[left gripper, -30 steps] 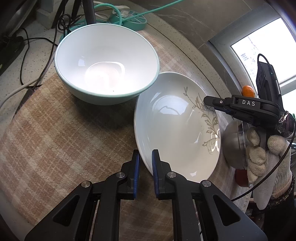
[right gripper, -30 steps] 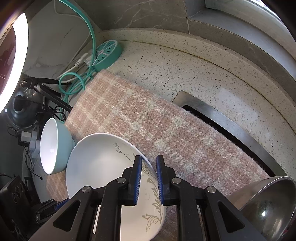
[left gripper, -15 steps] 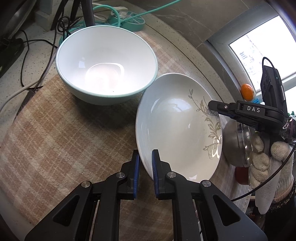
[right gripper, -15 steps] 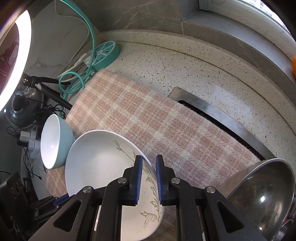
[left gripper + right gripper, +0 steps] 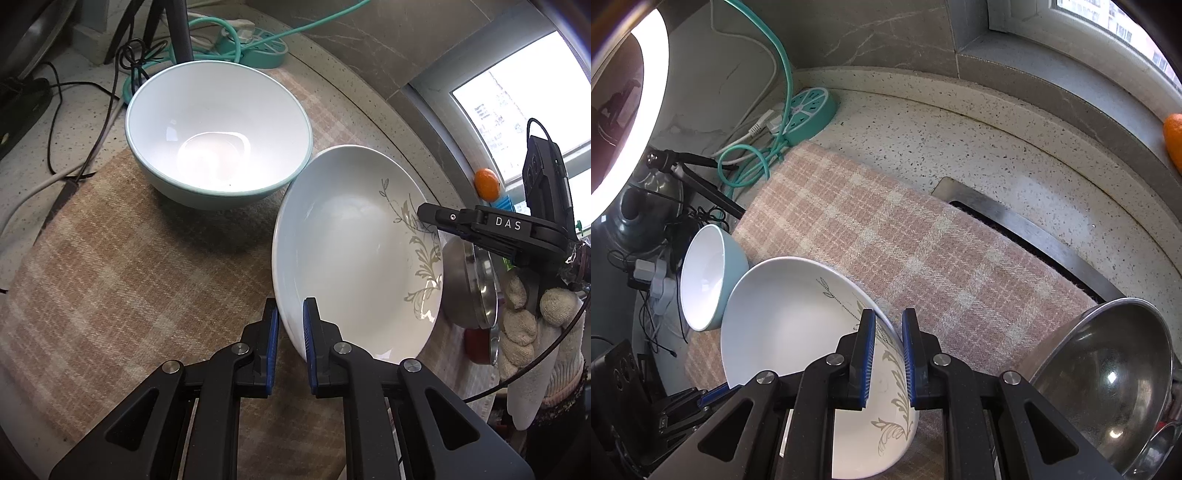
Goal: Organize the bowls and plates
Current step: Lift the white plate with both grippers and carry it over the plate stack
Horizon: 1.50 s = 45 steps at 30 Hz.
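Note:
A white plate [image 5: 354, 254] with a grey leaf pattern hangs tilted above the plaid cloth [image 5: 110, 266]. My left gripper [image 5: 290, 325] is shut on its near rim. My right gripper [image 5: 888, 332] is shut on the opposite, patterned rim of the plate [image 5: 790, 325]; in the left wrist view that gripper [image 5: 424, 216] pinches the plate's right edge, held by a gloved hand [image 5: 532, 321]. A white bowl [image 5: 218, 133] with a teal outside stands on the cloth just left of the plate, its rim close to the plate's far edge. The same bowl [image 5: 705, 277] shows at the left in the right wrist view.
A steel bowl [image 5: 1104, 373] sits at the cloth's right end. A teal power strip [image 5: 809, 114] with cables lies at the back left by a tripod [image 5: 177, 33]. A metal slot [image 5: 1027, 229] cuts the speckled counter behind the cloth. An orange [image 5: 487, 184] rests on the window sill.
The plate has risen slightly and tipped up on its right side, with both grippers still clamped on it. The right gripper has drifted a little toward the window.

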Each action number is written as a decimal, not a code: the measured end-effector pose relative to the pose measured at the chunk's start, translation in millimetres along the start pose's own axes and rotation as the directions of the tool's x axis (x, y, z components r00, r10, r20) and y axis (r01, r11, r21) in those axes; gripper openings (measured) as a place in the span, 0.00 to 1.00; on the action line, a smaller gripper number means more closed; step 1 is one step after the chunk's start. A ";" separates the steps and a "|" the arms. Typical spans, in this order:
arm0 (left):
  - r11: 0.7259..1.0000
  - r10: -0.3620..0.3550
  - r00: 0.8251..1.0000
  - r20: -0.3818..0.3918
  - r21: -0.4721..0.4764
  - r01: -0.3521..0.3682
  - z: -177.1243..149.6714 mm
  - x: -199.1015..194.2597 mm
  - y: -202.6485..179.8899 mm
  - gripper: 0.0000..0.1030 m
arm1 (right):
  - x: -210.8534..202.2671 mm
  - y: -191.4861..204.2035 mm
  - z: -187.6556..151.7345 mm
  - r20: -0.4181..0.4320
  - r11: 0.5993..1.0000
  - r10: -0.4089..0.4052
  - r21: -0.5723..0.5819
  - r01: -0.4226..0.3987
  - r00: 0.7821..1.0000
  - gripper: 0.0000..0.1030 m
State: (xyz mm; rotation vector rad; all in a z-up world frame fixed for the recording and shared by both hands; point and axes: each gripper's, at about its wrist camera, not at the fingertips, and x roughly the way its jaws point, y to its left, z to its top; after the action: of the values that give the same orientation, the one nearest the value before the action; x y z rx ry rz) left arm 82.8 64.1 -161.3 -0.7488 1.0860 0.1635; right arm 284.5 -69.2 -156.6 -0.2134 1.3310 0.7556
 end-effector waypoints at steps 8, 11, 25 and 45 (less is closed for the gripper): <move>1.000 -0.003 1.000 0.013 0.020 0.003 2.4 -10.2 0.7 0.11 | -13.3 2.6 -9.3 0.021 1.000 0.004 0.018 -0.004 1.000 0.13; 1.000 -0.003 1.000 0.012 0.028 0.003 2.7 -11.5 0.3 0.11 | -15.4 2.8 -12.9 0.026 0.999 0.006 0.033 -0.007 1.000 0.12; 0.997 -0.017 1.000 0.011 0.075 0.016 1.3 -32.9 5.3 0.11 | -34.1 8.8 -34.6 0.051 0.996 0.014 0.090 -0.019 0.999 0.12; 0.970 -0.079 0.997 -0.027 0.228 0.083 -5.5 -54.6 -19.6 0.11 | -84.9 -1.6 -87.2 0.130 0.971 -0.018 0.240 -0.014 0.991 0.11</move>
State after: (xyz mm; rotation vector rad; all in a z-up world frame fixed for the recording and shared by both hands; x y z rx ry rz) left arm 61.7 58.7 -107.2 -0.5864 1.0688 -0.0381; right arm 212.3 -149.8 -100.9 0.0286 1.2834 0.5893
